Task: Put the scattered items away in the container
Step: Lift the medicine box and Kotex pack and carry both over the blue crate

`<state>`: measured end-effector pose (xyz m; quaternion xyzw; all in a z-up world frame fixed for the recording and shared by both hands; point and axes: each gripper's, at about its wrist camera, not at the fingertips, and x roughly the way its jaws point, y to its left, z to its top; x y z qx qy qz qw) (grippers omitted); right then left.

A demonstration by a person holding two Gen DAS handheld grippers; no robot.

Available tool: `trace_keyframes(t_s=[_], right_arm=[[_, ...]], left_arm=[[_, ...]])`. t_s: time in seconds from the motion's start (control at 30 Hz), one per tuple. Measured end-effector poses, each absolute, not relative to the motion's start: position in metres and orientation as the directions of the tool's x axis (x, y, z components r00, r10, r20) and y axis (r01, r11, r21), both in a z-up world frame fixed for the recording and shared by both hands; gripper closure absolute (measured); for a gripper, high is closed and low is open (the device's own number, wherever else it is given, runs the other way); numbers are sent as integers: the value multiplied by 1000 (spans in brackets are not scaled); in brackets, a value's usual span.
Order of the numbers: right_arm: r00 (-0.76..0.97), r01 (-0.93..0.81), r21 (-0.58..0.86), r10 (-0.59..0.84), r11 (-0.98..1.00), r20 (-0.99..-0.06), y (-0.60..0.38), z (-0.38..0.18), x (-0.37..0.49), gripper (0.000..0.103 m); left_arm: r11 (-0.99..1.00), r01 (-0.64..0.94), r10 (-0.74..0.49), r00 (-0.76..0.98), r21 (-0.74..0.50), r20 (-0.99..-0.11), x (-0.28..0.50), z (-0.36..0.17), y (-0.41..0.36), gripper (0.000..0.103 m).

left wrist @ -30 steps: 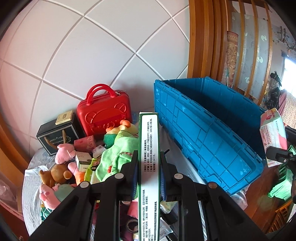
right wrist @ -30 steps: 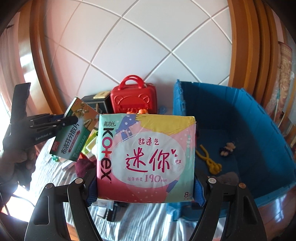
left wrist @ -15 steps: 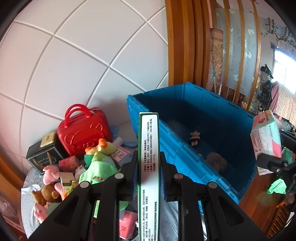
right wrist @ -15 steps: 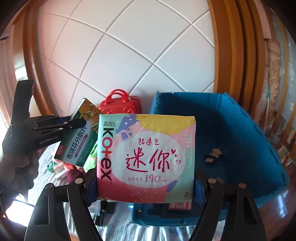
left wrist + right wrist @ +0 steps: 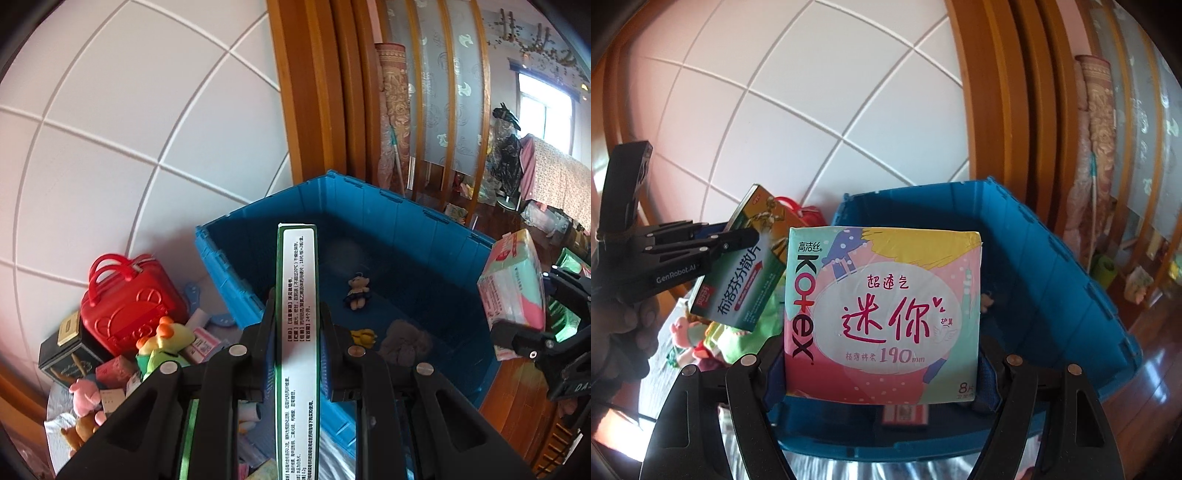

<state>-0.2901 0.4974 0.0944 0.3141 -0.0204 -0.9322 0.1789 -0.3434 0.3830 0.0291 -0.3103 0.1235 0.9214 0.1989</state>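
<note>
Carrying both items over the blue crate (image 5: 424,236), which fills the centre and right of each view, is the step in hand; I judge each should clear the near rim and sit above the bare floor before release, well apart from the small toys already inside. Against the earlier frames, the crate's interior now shows far more fully and the red case (image 5: 125,299) has slid to lower left. Pad packet (image 5: 882,314): centre of the right view, clamped by its side edges in the wide-set right gripper (image 5: 882,365). Green medicine box (image 5: 297,332): narrow edge up at the left view's centre, pinched in the nearly closed left gripper (image 5: 297,325), its tip already over the crate opening.
</note>
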Motion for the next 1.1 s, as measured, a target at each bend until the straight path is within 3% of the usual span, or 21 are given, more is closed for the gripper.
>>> trace_keyframes(t_s=[1.1], right_arm=[[-726, 115, 160, -193, -980, -660, 587, 66, -368, 25]], left_arm=[[-788, -606, 397, -634, 108, -663, -425, 17, 503, 84]])
